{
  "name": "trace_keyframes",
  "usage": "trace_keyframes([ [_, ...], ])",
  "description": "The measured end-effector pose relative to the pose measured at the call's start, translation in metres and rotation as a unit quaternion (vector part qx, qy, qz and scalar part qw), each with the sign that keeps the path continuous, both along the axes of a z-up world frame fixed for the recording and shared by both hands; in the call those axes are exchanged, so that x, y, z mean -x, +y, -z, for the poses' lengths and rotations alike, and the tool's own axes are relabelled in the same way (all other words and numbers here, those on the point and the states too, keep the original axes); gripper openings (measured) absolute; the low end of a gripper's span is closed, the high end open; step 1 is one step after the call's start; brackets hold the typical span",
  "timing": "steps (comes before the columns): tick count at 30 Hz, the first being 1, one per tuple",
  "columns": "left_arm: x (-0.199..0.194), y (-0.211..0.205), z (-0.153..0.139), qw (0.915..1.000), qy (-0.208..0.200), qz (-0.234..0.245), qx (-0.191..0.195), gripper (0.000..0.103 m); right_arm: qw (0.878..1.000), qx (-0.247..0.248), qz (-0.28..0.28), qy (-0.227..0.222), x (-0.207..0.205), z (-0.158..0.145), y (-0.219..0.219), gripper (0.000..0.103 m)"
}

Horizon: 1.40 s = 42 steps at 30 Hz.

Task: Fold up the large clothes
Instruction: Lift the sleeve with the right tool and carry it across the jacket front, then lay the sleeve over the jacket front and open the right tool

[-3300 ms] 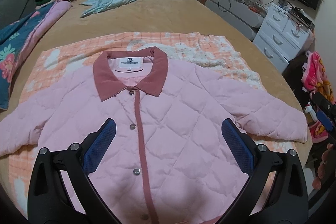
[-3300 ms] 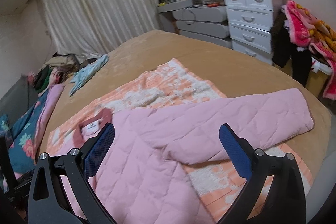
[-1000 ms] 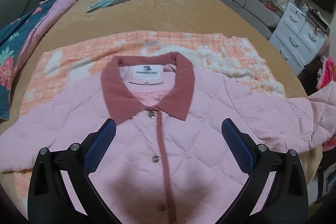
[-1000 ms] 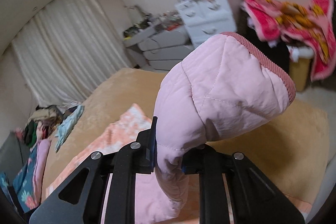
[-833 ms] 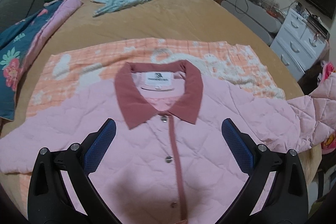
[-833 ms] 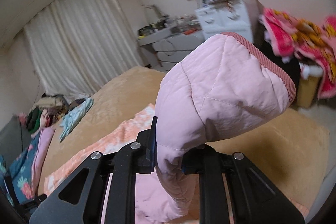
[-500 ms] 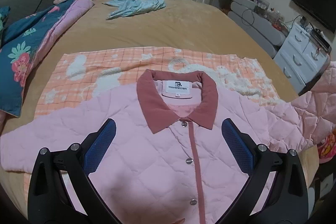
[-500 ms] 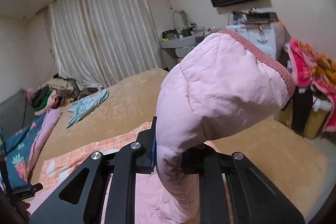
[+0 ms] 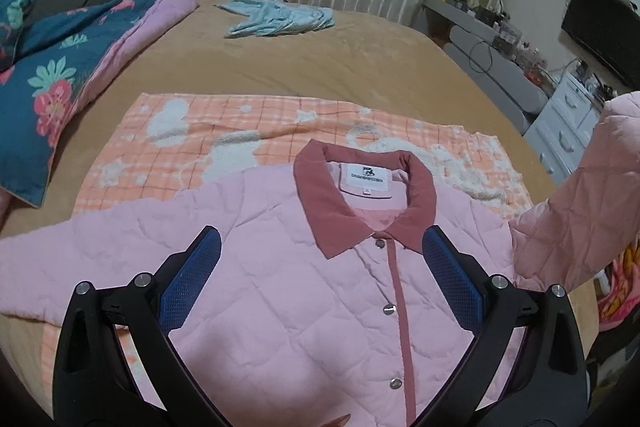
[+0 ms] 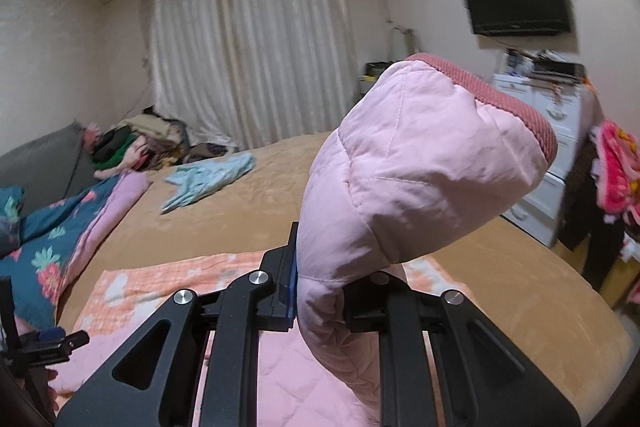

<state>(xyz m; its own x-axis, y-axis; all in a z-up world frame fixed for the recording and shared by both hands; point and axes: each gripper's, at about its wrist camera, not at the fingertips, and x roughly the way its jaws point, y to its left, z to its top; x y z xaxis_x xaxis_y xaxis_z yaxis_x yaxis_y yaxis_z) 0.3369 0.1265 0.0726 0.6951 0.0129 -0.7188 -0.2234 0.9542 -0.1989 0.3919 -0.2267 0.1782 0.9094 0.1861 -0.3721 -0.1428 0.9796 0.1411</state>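
- The right gripper (image 10: 320, 291) is pressed together on the sleeve (image 10: 412, 167) of the pink quilted jacket (image 9: 312, 287); the padded cloth is pinched between the two black fingers, and the cuff end, edged with a darker pink ribbed band, bulges up and over them in the right wrist view
- In the left wrist view that same sleeve (image 9: 580, 211) rises off the bed at the right edge of the picture, lifted clear of the jacket's body; the rest of the jacket lies flat, front up and buttoned
- The left gripper (image 9: 320, 279) is spread wide, its blue-padded fingers (image 9: 190, 287) well apart; nothing lies between them; it hangs above the jacket's chest, below the dusty-rose collar (image 9: 360, 203), and whether the pads touch the cloth I cannot tell
- The jacket rests on an orange checked blanket (image 9: 192, 131) spread over the tan bed (image 9: 304, 59); its other sleeve stretches flat toward the left edge
- Farther up the bed lies a light blue garment (image 9: 276, 21), well apart from the jacket; a floral quilt (image 9: 60, 67) sits along the left side
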Motion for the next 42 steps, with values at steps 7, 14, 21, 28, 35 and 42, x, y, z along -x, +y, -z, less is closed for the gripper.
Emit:
trace_keyframes([
  [7, 0.011, 0.020, 0.015, 0.9996, -0.006, -0.013, 0.024, 0.094, 0.999, 0.010, -0.043, -0.005, -0.001, 0.015, 0.050, 0.015],
  [14, 0.017, 0.048, 0.041, 0.9979, 0.003, -0.031, 0.057, 0.094, 0.995, 0.032, -0.092, 0.009, -0.003, 0.045, 0.107, 0.015],
  [21, 0.027, 0.068, 0.051, 0.9955, -0.005, -0.035, 0.088, 0.094, 0.989, 0.063, -0.131, 0.023, 0.000, 0.081, 0.153, 0.016],
  [28, 0.030, 0.080, 0.066, 0.9874, -0.002, -0.016, 0.157, 0.094, 0.981, 0.082, -0.164, 0.058, 0.001, 0.127, 0.191, 0.016],
  [35, 0.032, 0.085, 0.083, 0.9734, -0.018, -0.006, 0.228, 0.094, 0.968, 0.112, -0.200, 0.102, 0.006, 0.179, 0.231, 0.018],
  [42, 0.029, 0.082, 0.102, 0.9612, -0.009, 0.000, 0.276, 0.094, 0.953, 0.132, -0.240, 0.131, 0.022, 0.214, 0.258, 0.028],
])
